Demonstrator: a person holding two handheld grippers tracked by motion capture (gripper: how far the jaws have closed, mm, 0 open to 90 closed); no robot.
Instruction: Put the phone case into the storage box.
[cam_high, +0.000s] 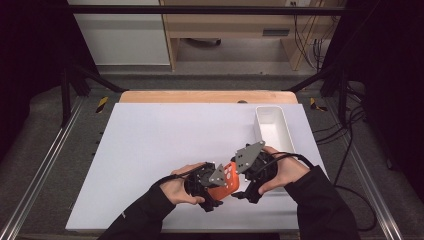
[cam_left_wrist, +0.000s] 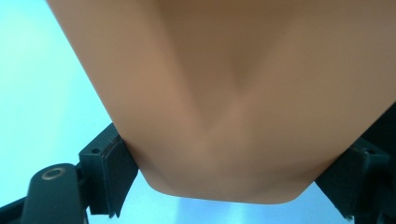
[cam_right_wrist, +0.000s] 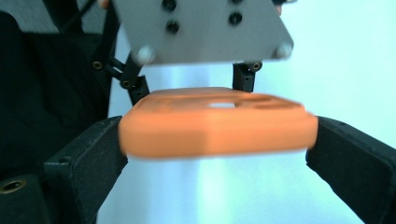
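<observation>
Orange plate (cam_right_wrist: 217, 128), no readable markings

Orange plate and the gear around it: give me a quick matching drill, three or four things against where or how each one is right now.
Things:
1. orange plate
2. white bin
3. left gripper
4. wooden board

States:
A. at the table's far edge
B. on the white table, right side, nothing visible inside
C. held between both grippers, off the table
D. jaws shut on the plate's edge

Pairs: 1-C, 2-B, 3-D, 4-A
</observation>
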